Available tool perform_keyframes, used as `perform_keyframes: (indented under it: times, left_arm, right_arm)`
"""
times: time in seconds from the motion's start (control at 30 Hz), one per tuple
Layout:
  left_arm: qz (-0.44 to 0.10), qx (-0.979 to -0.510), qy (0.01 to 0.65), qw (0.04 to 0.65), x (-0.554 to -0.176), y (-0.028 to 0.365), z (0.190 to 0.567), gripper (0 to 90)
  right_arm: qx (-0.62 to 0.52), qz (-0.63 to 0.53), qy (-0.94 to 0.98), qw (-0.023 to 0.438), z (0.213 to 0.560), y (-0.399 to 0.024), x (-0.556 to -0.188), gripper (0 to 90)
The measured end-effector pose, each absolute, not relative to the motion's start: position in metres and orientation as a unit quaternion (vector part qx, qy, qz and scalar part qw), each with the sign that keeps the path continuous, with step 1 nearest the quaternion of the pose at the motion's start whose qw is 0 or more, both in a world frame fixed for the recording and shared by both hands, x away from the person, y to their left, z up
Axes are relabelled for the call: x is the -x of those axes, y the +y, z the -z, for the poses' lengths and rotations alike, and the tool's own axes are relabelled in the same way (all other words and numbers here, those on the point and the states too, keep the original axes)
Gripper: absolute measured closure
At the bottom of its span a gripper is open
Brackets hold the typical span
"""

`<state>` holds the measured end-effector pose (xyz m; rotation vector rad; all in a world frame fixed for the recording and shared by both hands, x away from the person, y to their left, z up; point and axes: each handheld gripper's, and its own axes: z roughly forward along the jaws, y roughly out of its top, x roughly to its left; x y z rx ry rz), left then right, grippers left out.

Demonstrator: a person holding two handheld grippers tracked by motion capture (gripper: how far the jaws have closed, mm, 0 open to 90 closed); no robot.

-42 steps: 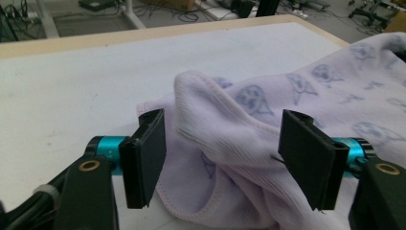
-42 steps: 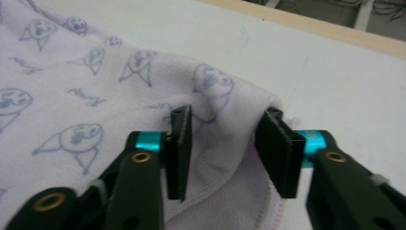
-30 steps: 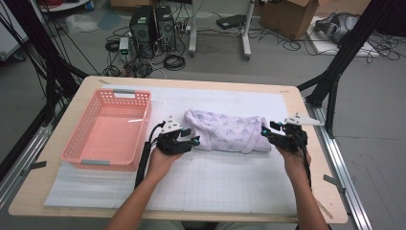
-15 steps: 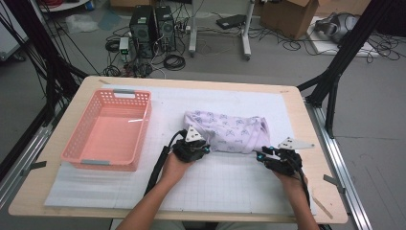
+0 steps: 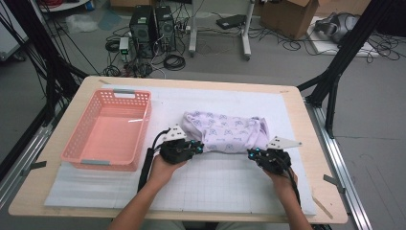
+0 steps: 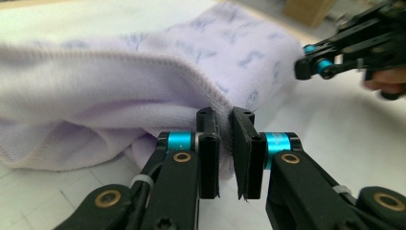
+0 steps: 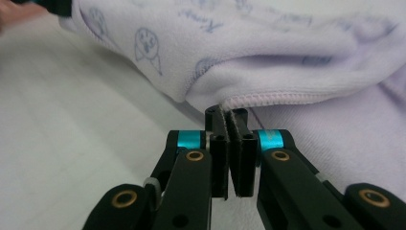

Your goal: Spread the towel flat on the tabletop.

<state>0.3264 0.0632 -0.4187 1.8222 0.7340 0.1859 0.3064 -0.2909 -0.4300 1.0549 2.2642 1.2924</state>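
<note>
A lilac towel [image 5: 225, 134] with small printed figures lies bunched on the white mat in the middle of the table. My left gripper [image 5: 197, 148] is at its near left corner. In the left gripper view the jaws [image 6: 226, 143] have just been closing and pinch the towel's stitched hem [image 6: 210, 91] between the pads. My right gripper [image 5: 253, 154] is at the near right corner. In the right gripper view it [image 7: 226, 120] is shut on the hem of the towel [image 7: 268, 62], with a fold of cloth rising above the pads.
An empty pink plastic basket [image 5: 107, 129] stands on the left of the mat, close to my left hand. The gridded white mat [image 5: 215, 187] stretches toward the near table edge. Black frame posts [image 5: 330, 91] stand beyond the table's right side.
Both grippers came from the towel's ends to its near edge, and both sets of jaws closed on the hem. The towel's near edge is now lifted slightly at both corners.
</note>
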Motion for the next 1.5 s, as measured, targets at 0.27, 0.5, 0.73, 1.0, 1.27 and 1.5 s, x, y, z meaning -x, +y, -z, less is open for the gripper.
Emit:
perform_keyframes:
  times: [0.27,0.5,0.73,1.0,1.27,1.5]
  left_arm:
    - [-0.094,-0.743,0.319,0.581,-0.312,0.102,0.405,84.0]
    - [-0.128,-0.745,0.360,0.547,-0.316,0.114,0.406,83.8]
    - [-0.201,-0.751,0.404,0.482,-0.340,0.097,0.427,80.0]
    - [-0.190,-0.760,0.391,0.483,-0.322,0.094,0.425,43.3]
    - [-0.178,-0.765,0.352,0.509,-0.288,0.103,0.417,52.9]
    - [-0.140,-0.788,0.335,0.497,-0.281,0.080,0.431,55.4]
  right_arm:
    - [-0.364,-0.479,0.780,0.174,0.401,-0.310,-0.283,88.6]
    - [-0.392,-0.465,0.765,0.212,0.372,-0.336,-0.267,88.5]
    - [-0.444,-0.429,0.752,0.229,0.381,-0.344,-0.294,88.0]
    - [-0.463,-0.422,0.753,0.202,0.421,-0.339,-0.308,72.9]
    - [-0.455,-0.409,0.758,0.228,0.420,-0.348,-0.289,69.5]
    - [-0.440,-0.395,0.774,0.225,0.428,-0.343,-0.282,68.8]
